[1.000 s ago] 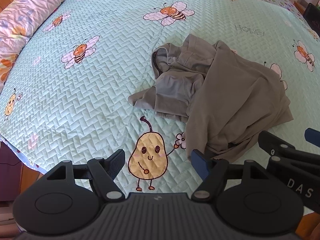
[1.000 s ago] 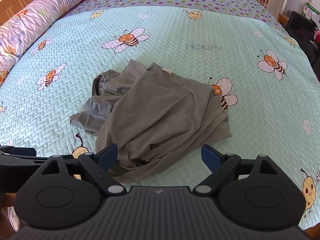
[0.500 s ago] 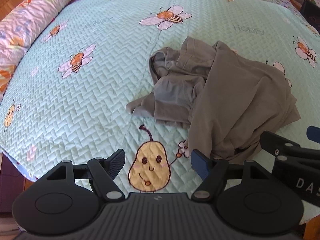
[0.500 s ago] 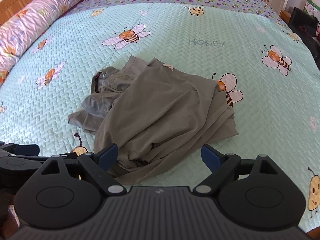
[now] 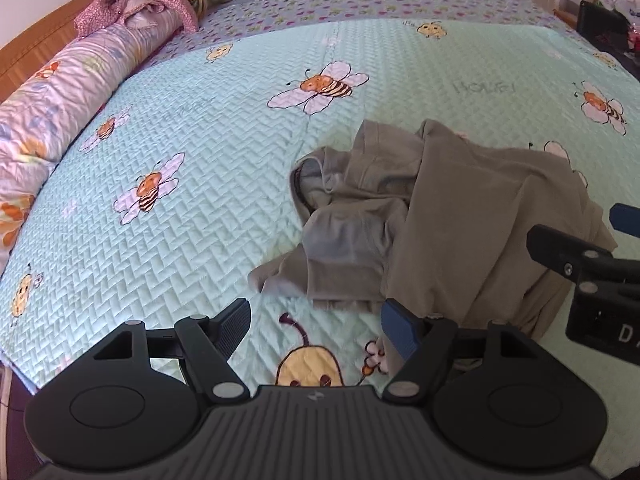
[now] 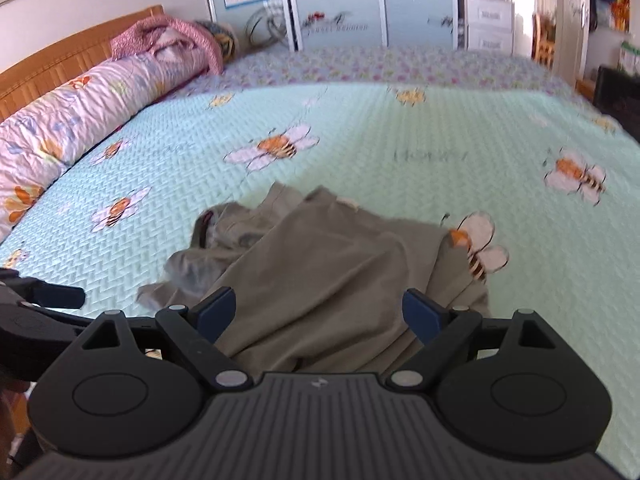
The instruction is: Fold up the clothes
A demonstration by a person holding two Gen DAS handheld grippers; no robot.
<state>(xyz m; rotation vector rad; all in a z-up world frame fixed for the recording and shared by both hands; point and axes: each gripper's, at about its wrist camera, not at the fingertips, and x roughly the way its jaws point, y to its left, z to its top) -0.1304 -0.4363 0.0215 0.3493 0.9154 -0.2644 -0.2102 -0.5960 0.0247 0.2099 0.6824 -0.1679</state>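
A crumpled olive-grey garment (image 5: 452, 216) (image 6: 332, 276) lies in a heap on a mint quilted bedspread (image 5: 200, 160) (image 6: 400, 128) printed with bees. My left gripper (image 5: 316, 326) is open over the bedspread at the garment's near left edge, with its blue right fingertip (image 5: 396, 326) close to the cloth and nothing between the jaws. My right gripper (image 6: 318, 312) is open above the garment's near side, with cloth showing between its fingers but not pinched. The right gripper's black body also shows at the right edge of the left wrist view.
A rolled floral quilt (image 5: 52, 96) (image 6: 80, 120) lies along the left side by a wooden headboard (image 6: 68, 60). A pink cloth (image 6: 172, 40) sits at its far end. Wardrobe doors (image 6: 340, 0) stand beyond the bed. A cartoon pear print (image 5: 310, 368) is under the left gripper.
Both views have tilted up, so the headboard and wardrobe now show. Both grippers sit lower and closer to the garment, still open. The garment has not moved.
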